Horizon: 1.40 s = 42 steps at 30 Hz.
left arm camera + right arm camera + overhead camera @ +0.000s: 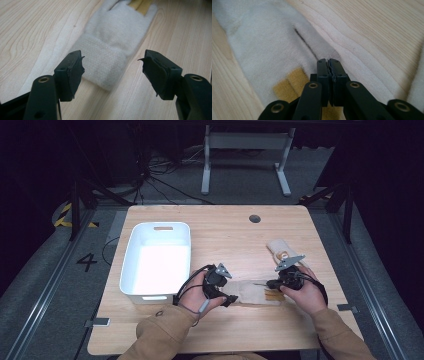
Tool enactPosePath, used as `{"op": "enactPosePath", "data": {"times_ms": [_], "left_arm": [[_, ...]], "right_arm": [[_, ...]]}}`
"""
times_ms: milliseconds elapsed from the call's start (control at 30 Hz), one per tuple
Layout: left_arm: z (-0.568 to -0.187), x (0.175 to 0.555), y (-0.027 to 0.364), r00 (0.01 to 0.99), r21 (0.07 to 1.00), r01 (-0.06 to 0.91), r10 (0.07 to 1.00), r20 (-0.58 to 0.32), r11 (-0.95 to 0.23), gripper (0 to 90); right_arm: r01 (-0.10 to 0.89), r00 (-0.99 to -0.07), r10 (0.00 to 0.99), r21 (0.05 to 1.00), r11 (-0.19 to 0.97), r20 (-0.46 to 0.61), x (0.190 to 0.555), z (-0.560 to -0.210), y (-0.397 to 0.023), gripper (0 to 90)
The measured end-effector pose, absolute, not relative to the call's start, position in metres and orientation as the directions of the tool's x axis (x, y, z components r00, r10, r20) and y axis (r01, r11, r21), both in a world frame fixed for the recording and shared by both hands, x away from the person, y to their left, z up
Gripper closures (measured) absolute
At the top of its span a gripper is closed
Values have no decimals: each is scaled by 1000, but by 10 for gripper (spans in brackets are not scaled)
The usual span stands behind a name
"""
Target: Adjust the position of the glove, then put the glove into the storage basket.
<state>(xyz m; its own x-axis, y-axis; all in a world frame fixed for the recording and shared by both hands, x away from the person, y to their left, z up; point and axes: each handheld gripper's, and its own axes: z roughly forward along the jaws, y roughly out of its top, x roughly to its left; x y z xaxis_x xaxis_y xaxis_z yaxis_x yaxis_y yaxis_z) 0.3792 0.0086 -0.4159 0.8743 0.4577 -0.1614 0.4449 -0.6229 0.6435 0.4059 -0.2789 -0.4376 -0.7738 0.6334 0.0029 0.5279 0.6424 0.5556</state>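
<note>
The cream fleece glove with yellow fingertip patches point(252, 292) lies flat just right of the white plastic bin point(156, 262). The left gripper point(112, 72) gapes at its cuff, likely to grab; the right gripper point(329, 68), pinched closed, seemingly pins the fingers.

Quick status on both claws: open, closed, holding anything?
Left claw: open, empty, jaws either side of the glove cuff.
Right claw: closed over the glove; whether it pinches fabric cannot be told.
</note>
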Motion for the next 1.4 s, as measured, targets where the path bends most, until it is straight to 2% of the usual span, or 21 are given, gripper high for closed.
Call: {"op": "enactPosePath", "data": {"times_ms": [367,700,1000,1200,1400], "left_arm": [[-412,383,10,876,651,439,457,-156,-619,334],[-408,383,10,875,656,438,459,-154,-614,334],[-408,382,12,871,656,444,466,-156,-610,334],[-408,381,15,869,657,445,471,-153,-608,333],[-411,379,20,861,648,457,484,-153,-609,332]], "right_arm": [[513,-756,655,622,592,1,400,-423,-285,819],[506,-712,702,704,499,15,395,-410,-298,746],[512,-648,761,755,410,26,401,-409,-312,611],[479,-600,800,807,345,14,408,-410,-322,513],[480,-530,848,827,293,7,422,-415,-341,458]]}}
